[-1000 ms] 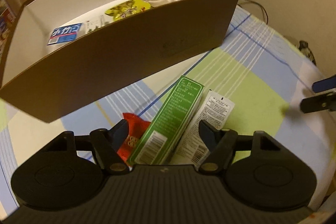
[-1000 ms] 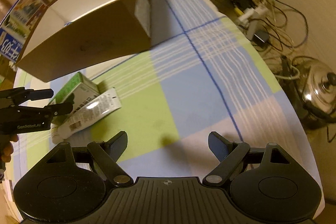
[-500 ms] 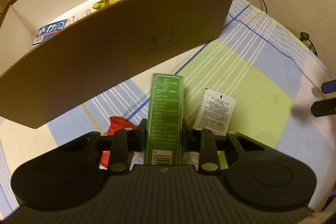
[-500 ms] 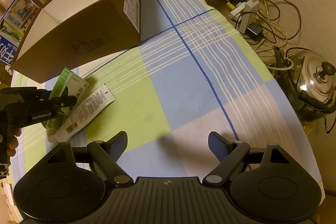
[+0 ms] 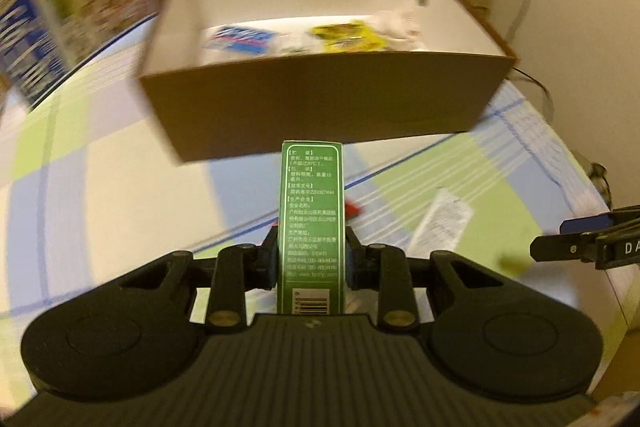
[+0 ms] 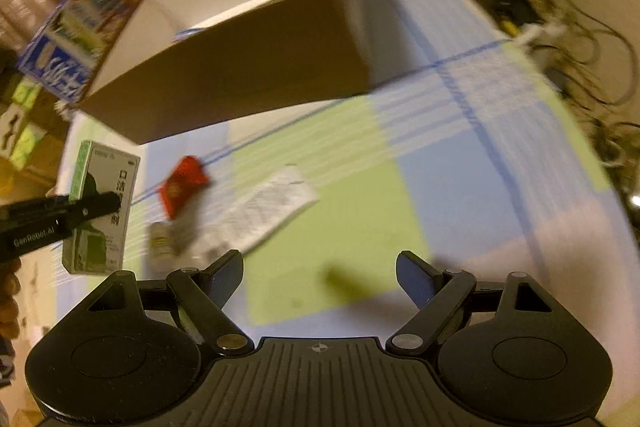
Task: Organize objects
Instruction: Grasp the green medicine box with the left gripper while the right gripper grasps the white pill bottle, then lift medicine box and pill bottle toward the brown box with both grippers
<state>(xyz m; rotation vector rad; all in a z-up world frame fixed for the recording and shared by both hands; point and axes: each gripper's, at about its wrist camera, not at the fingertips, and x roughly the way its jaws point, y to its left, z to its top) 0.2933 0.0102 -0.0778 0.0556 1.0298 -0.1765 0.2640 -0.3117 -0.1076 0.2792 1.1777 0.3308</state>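
Left gripper [image 5: 311, 259] clamping green carton [image 5: 312, 211], lifting toward box [image 5: 320, 107] at 12 o'clock; right gripper [image 6: 319, 277] gaping, holding nothing, hovering ready.

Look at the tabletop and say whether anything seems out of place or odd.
Nothing looks damaged or spilled. A red packet, a white sachet and a small bottle lie loose on the checked cloth, outside the brown box. The left claw holds a green carton.
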